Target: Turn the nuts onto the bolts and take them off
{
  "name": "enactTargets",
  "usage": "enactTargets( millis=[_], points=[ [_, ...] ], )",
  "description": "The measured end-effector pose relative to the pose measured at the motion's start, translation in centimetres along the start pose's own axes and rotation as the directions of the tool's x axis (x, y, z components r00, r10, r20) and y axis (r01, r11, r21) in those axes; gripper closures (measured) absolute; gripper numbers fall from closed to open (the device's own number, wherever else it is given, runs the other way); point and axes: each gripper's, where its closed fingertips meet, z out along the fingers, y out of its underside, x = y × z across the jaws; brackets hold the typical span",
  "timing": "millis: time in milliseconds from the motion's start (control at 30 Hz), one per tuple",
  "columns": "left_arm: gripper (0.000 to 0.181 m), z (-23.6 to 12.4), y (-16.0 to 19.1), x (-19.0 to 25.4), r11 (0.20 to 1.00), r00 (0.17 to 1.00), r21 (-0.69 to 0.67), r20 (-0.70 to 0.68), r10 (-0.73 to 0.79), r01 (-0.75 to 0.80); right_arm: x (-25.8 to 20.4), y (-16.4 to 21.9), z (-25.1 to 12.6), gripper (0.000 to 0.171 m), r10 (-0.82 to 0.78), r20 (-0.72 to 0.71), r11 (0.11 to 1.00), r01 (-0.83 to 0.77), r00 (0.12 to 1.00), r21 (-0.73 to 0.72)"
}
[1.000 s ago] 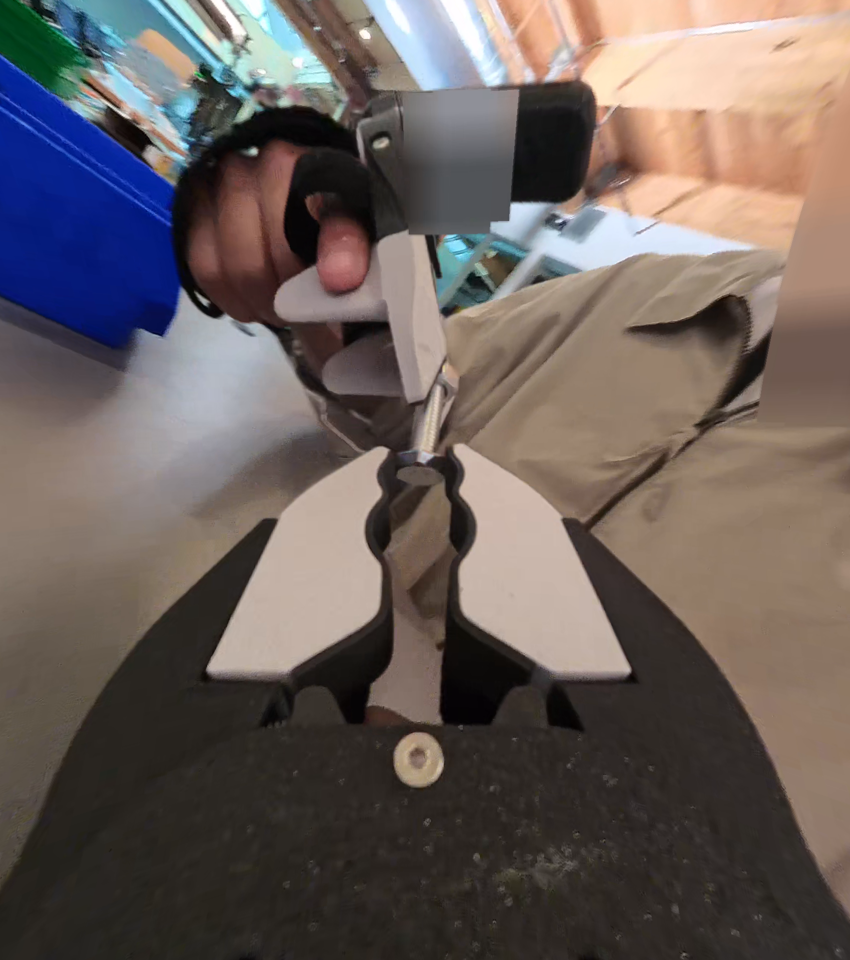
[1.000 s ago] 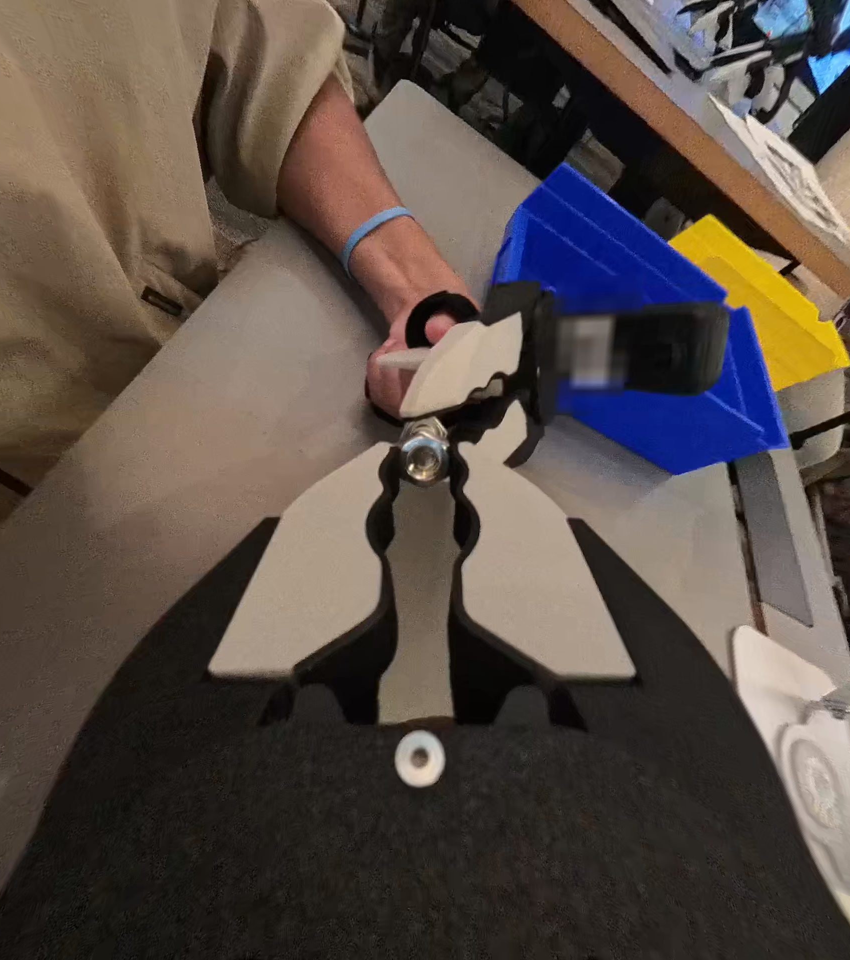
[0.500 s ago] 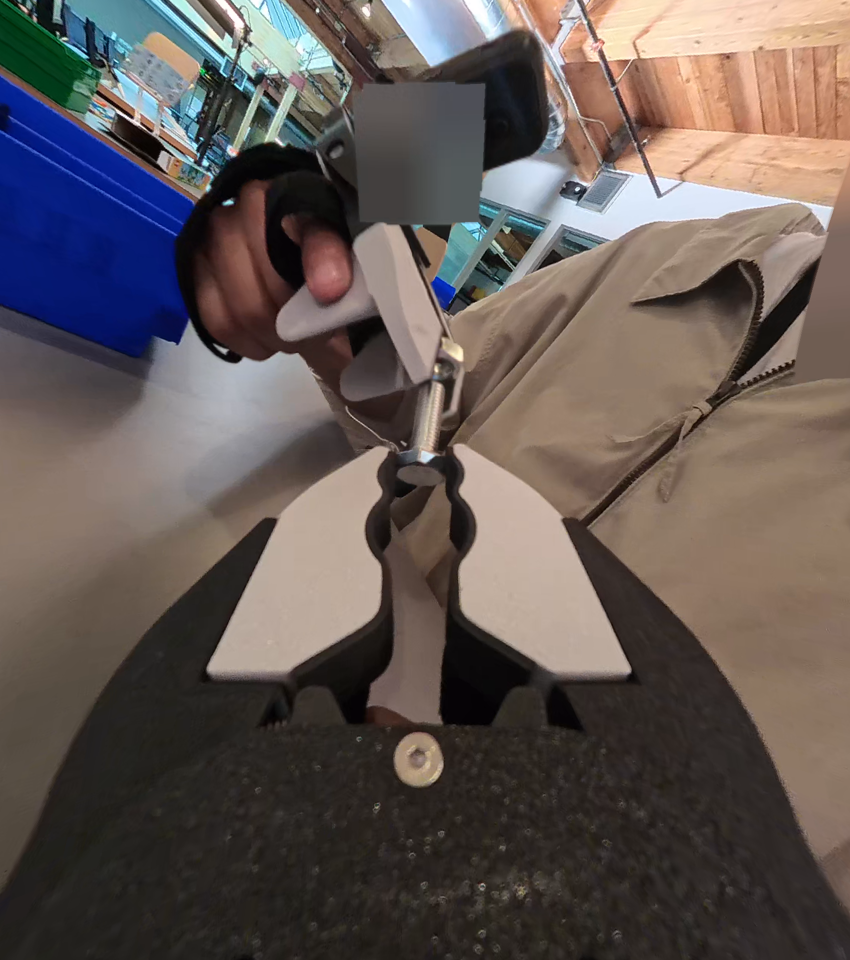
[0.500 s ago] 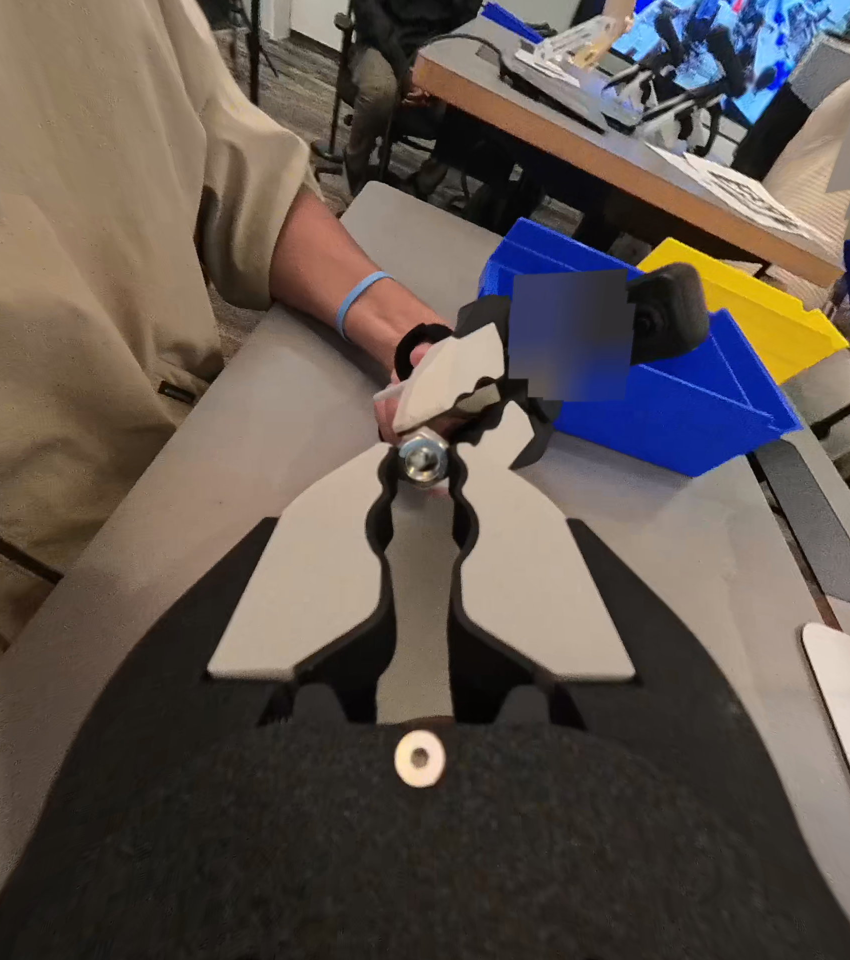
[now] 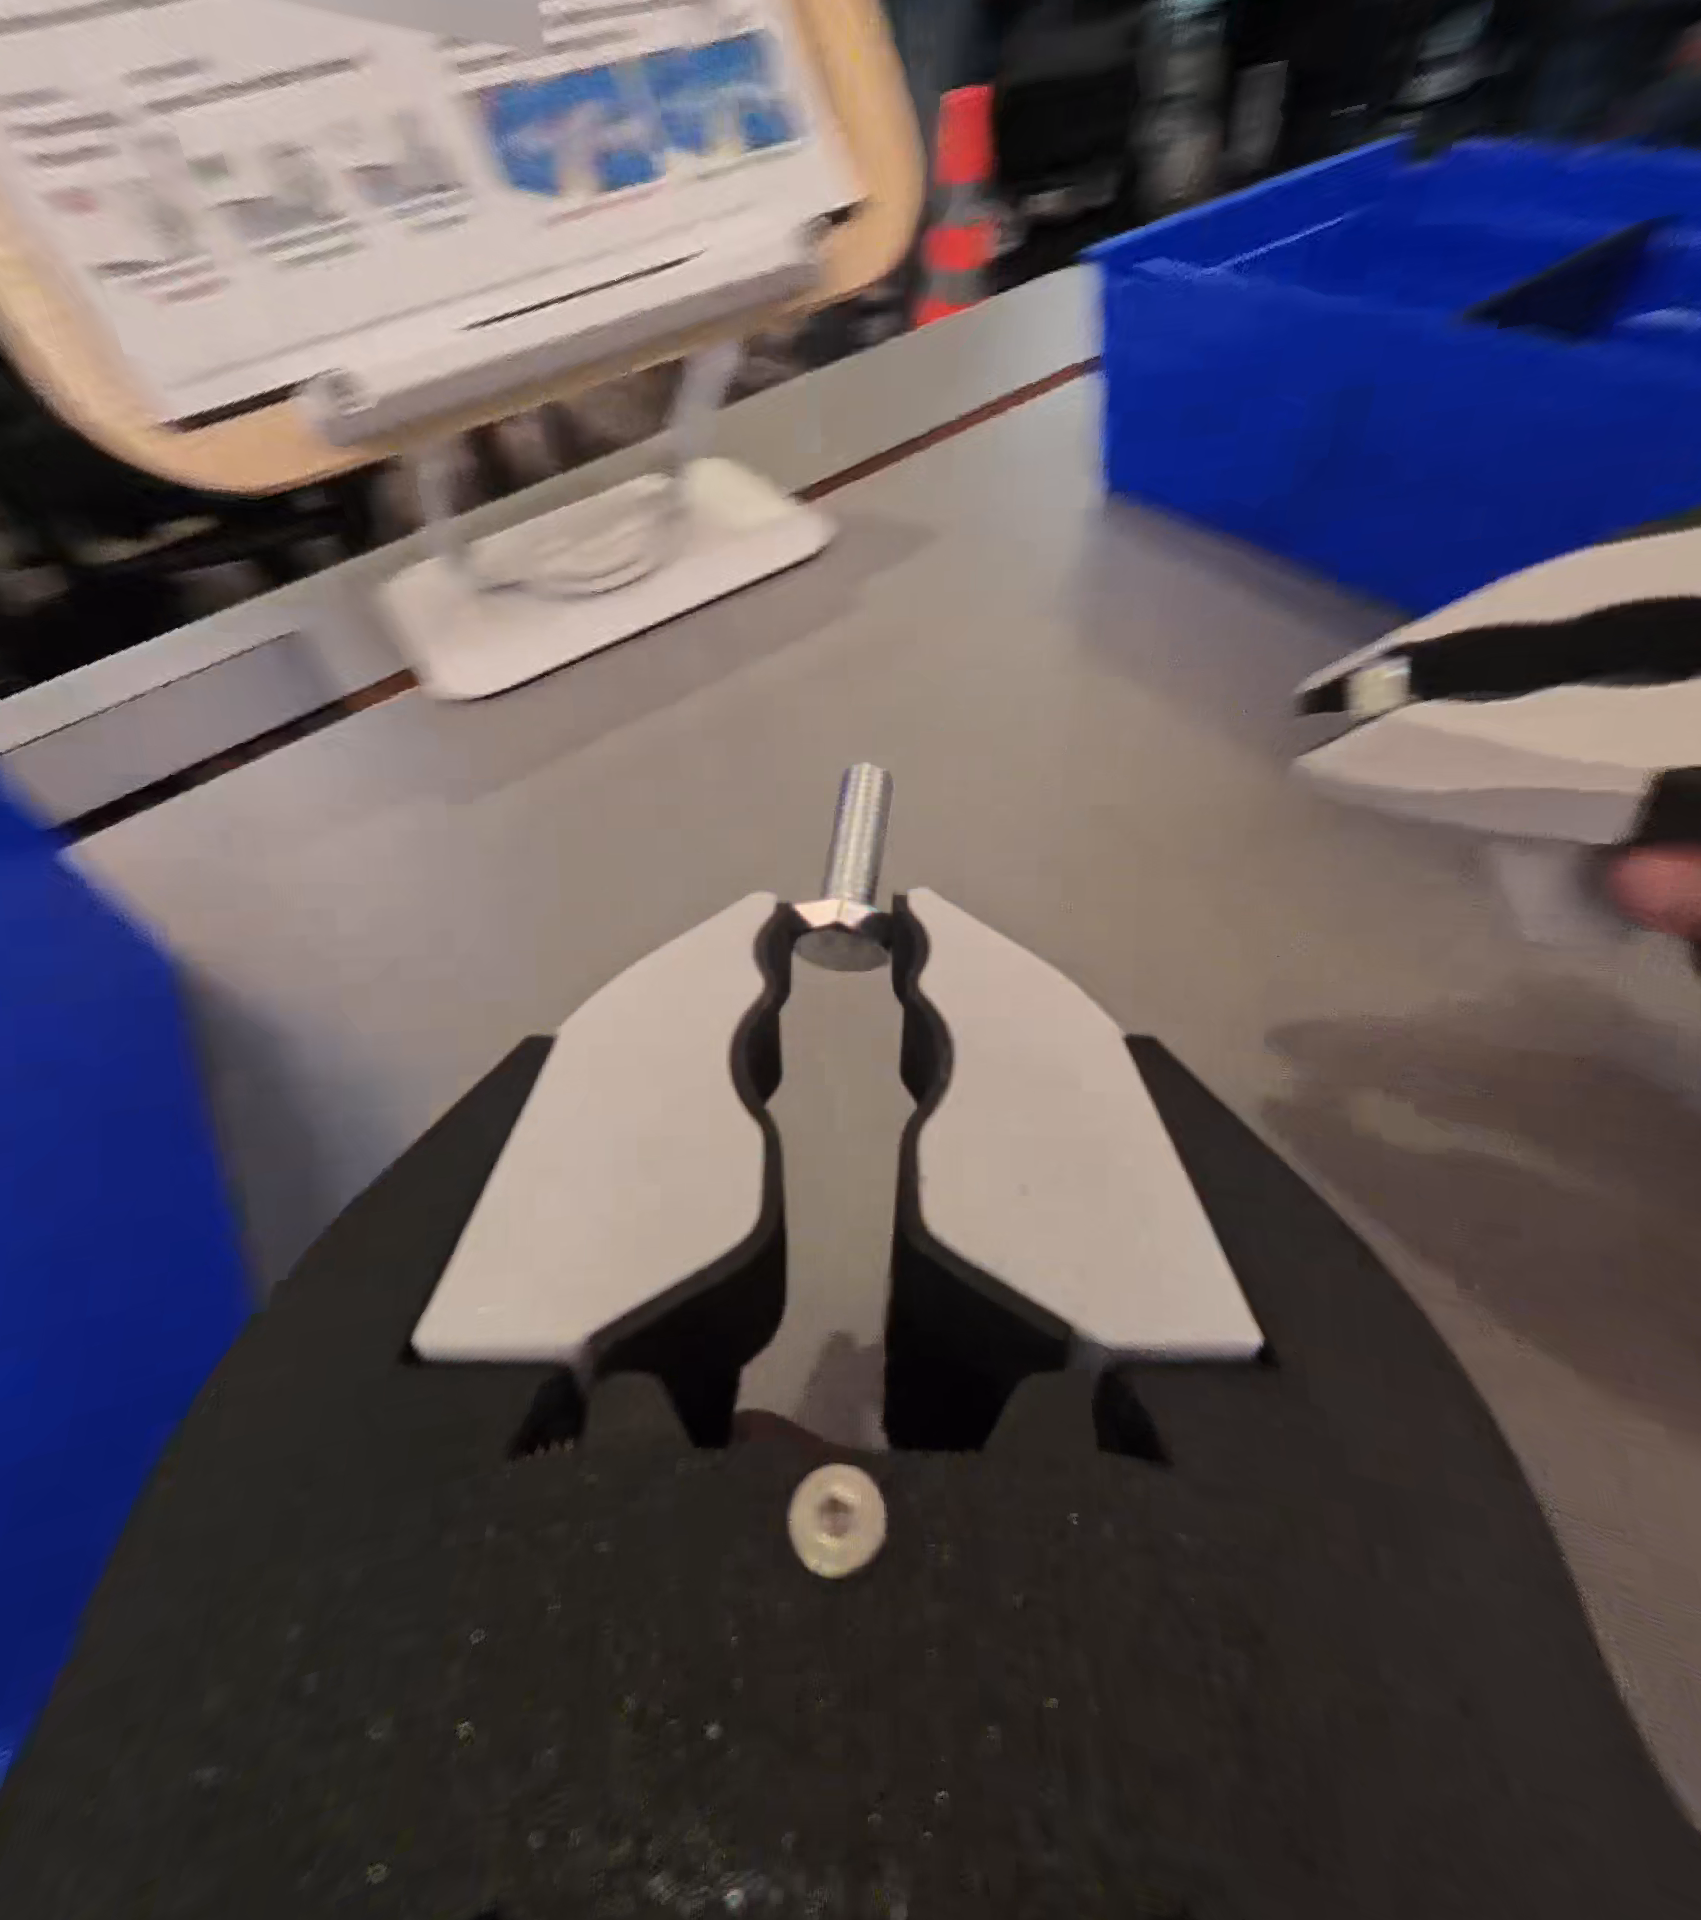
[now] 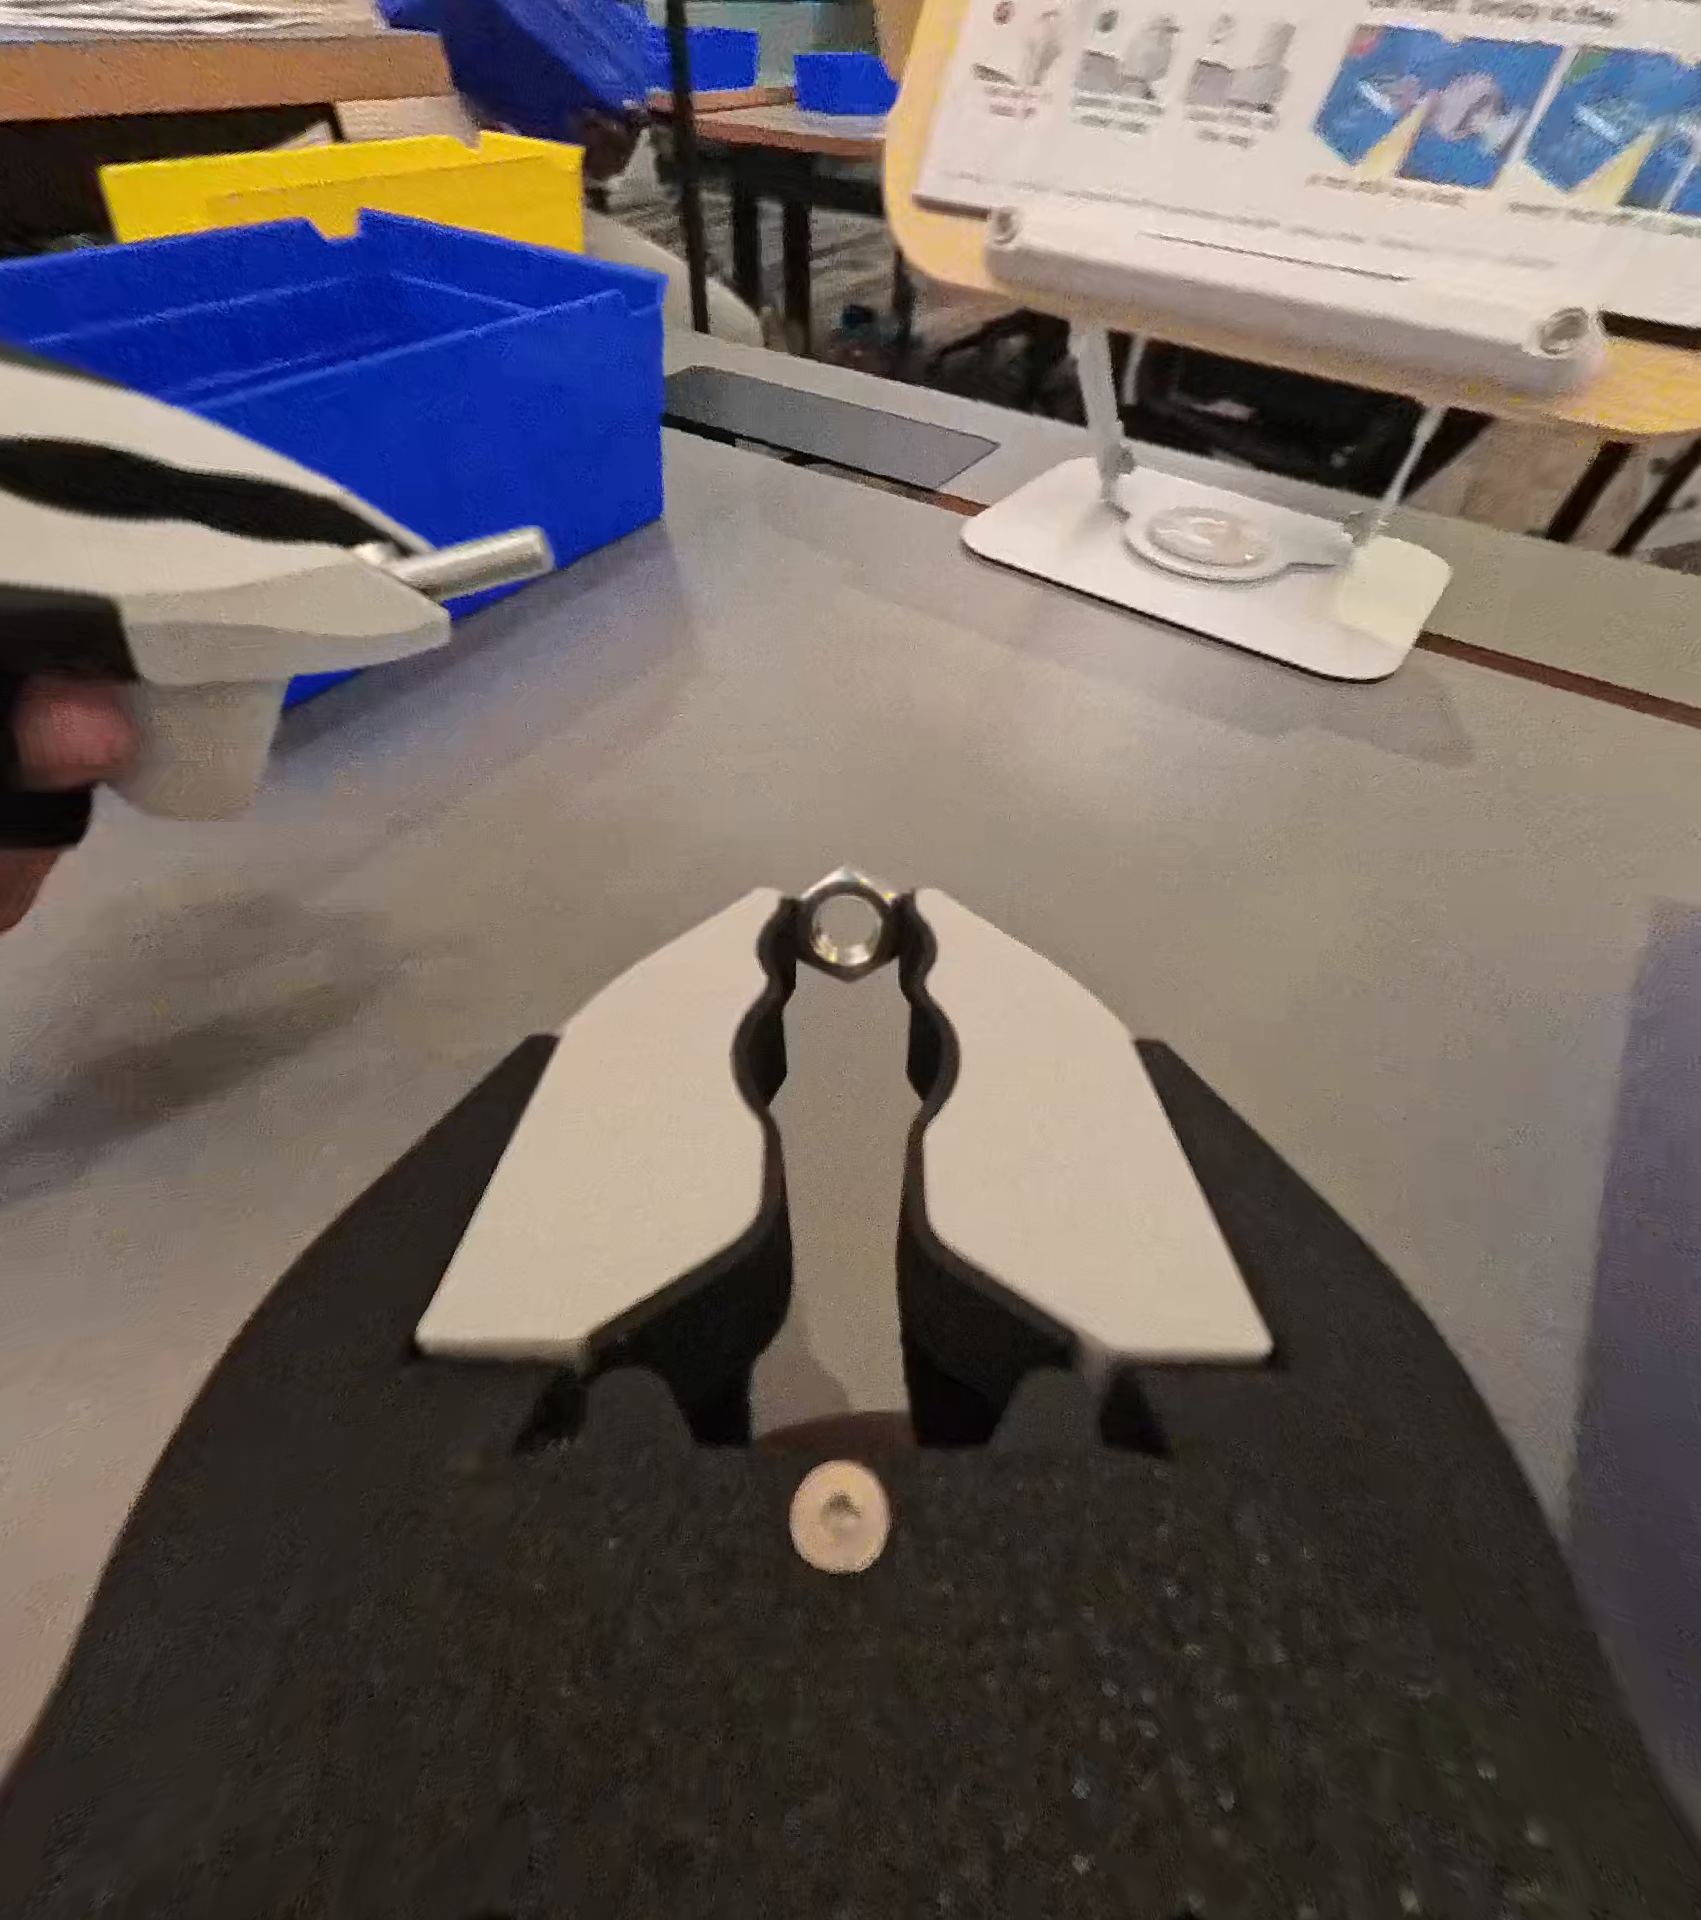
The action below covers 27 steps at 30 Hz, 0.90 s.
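I count one bolt point(image 5: 856, 862), pinched by its head in my left gripper point(image 5: 841, 920), and one nut point(image 6: 844, 928), clamped in my right gripper point(image 6: 844, 914). Blue bins point(image 6: 389, 343) stand at ten o'clock and three; bare grey table point(image 6: 1137, 790) lies between.

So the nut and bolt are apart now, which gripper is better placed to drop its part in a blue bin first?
Probably the left gripper. It grips the bolt by the head, and in the right wrist view the shank sits right by the blue bin. The right gripper holds the nut over open table.
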Motion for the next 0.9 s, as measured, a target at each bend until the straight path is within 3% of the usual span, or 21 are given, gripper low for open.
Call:
enactTargets(
  millis=[100, 233, 500, 600, 633, 733, 833, 900],
  points=[
    [0.164, -1.3, 1.2, -1.4, 0.997, 0.976, 0.055, 0.207, -0.064, 0.054, 0.4, 0.1, -0.3, 0.153, 0.06, -0.092, 0.998, -0.056, 0.994, 0.041],
    [0.163, -1.9, 2.1, -1.9, 0.991, 0.959, 0.072, 0.253, -0.131, 0.116, 0.5, 1.1, 0.0, 0.153, 0.105, -0.092, 0.994, -0.102, 0.99, 0.034],
    [0.163, -1.3, 3.1, -0.9, 0.985, 0.967, 0.059, 0.19, -0.171, 0.163, 1.2, 0.0, -0.4, 0.153, 0.089, -0.085, 0.994, -0.084, 0.992, 0.063],
    [0.163, -1.1, 3.1, -0.2, 0.988, 0.975, 0.053, 0.161, -0.15, 0.144, 9.0, -4.6, -5.5, 0.153, -0.048, -0.283, 0.993, 0.076, 0.958, 0.088],
    [0.164, -1.2, 3.0, -0.1, 0.989, 0.977, 0.056, 0.158, -0.143, 0.136, 13.1, -5.3, -7.4, 0.153, -0.071, -0.338, 0.995, 0.088, 0.938, 0.036],
    [0.163, -1.0, 3.0, 0.5, 0.993, 0.984, 0.049, 0.136, -0.114, 0.109, 21.0, -0.4, -9.2, 0.153, -0.03, -0.186, 0.942, -0.035, 0.982, -0.335],
    [0.163, -0.8, 2.9, 1.2, 0.995, 0.989, 0.049, 0.114, -0.098, 0.093, 23.9, 6.7, -9.0, 0.152, -0.072, -0.038, 0.764, 0.031, 0.997, -0.644],
    [0.164, -0.7, 2.9, 1.6, 0.996, 0.991, 0.042, 0.108, -0.077, 0.073, 23.5, 9.1, -8.7, 0.152, -0.09, 0.065, 0.665, 0.108, 0.994, -0.739]
  ],
)
